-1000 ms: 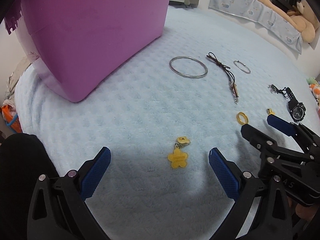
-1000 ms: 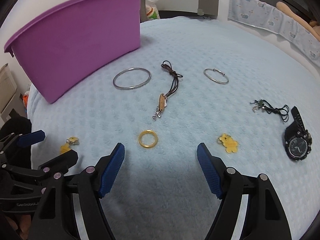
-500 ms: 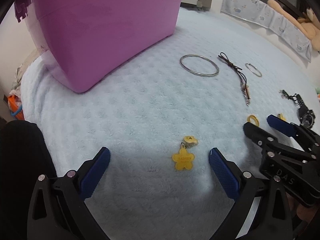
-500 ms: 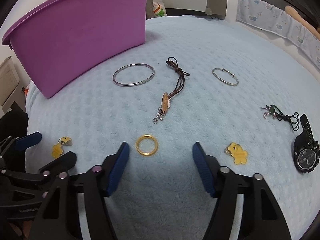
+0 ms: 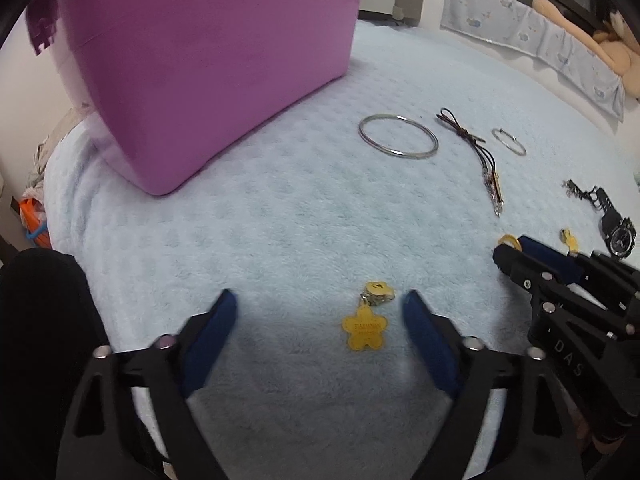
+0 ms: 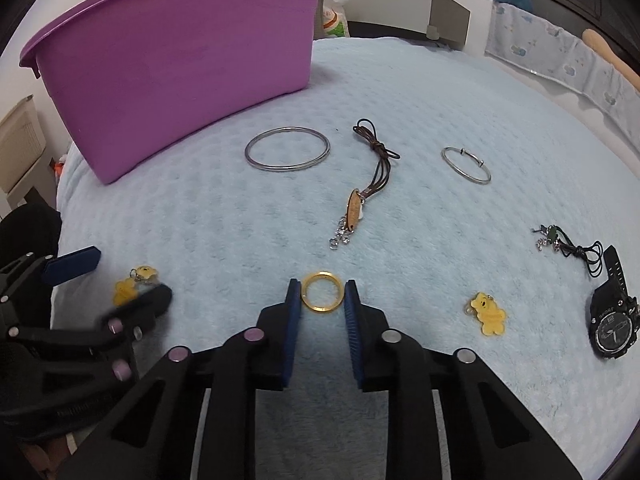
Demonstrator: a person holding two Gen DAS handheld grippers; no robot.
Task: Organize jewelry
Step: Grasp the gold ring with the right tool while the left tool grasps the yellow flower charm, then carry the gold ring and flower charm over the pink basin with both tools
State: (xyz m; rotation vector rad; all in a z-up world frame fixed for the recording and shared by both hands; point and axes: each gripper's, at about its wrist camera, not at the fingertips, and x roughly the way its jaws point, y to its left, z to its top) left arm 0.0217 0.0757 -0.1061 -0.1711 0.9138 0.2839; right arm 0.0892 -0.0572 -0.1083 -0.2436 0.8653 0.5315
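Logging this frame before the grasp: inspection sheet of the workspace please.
Surface: light blue fleece blanket on a bed.
Job's things: gold ring, two yellow charms, large silver bangle, small silver bangle, cord pendant, black sport watch, dark cord necklace, purple tub.
Clutter: nothing seen on the blanket.
Grippers: left gripper closing around a charm, pads clear; right gripper closing, gold ring between its jaws.
Cables: nothing seen.
Surroundings: plush toy, padded bumper.
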